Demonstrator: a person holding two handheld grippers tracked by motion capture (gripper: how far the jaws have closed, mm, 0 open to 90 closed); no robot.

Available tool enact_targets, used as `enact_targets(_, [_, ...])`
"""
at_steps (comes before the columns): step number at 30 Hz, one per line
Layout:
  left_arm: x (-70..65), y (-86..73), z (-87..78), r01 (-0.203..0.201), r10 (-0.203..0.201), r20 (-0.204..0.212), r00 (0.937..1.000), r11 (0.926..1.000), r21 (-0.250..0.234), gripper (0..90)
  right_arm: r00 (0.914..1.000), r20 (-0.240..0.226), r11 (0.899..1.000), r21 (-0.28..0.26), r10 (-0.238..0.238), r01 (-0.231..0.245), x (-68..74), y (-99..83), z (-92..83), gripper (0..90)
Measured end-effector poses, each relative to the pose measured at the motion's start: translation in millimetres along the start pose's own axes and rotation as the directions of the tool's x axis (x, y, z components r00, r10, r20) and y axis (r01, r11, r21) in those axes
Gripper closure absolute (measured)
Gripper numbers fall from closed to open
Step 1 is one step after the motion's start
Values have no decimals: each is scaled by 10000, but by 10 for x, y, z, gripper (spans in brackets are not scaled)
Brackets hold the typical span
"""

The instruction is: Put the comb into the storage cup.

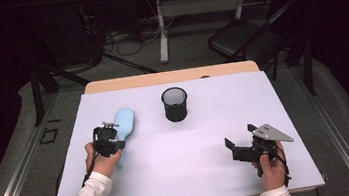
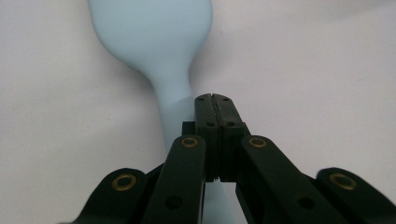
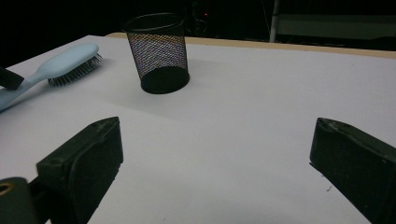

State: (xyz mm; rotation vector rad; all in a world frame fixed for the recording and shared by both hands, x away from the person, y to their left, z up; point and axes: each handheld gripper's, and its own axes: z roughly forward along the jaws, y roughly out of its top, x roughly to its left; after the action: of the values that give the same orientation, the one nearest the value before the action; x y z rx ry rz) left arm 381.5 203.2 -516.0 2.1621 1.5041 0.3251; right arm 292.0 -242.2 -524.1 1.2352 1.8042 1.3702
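Note:
A light blue hairbrush point(image 1: 125, 120) lies bristles down on the white table point(image 1: 197, 176) at the left, its handle pointing toward the person. My left gripper point(image 1: 110, 128) hovers right over that handle. In the left gripper view the jaws point(image 2: 215, 100) are pressed together with nothing between them, and the brush point(image 2: 154, 37) runs beneath and slightly left of them. A black mesh cup point(image 1: 175, 104) stands upright at the table's middle back. My right gripper point(image 1: 233, 149) is at the front right, open, its jaws wide apart point(image 3: 215, 130) and aimed toward the cup point(image 3: 159, 51) and brush point(image 3: 70, 58).
The table's wooden far edge point(image 1: 170, 76) shows beyond the white sheet. Behind it are another table's legs, floor cables and a dark folding chair point(image 1: 240, 37). Open white surface lies between the two grippers and in front of the cup.

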Motion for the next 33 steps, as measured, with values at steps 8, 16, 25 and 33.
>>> enact_targets(8, [-62,-55,20,-168,167,42,9999,9995,260,900,10000,12,10000,-29,23,-23,-2,2,-8,21])
enact_targets(16, [-46,-97,41,-267,278,-196,9994,9983,522,900,10000,38,10000,-40,-23,23,-2,4,-14,21])
enact_targets(25, [81,-131,-10,38,-23,-327,9995,9990,448,900,10000,26,10000,-18,-40,40,1,7,-19,21])
enact_targets(33, [169,-145,-26,266,-252,-435,9987,9991,315,900,10000,48,10000,-34,14,-14,0,6,-23,21])
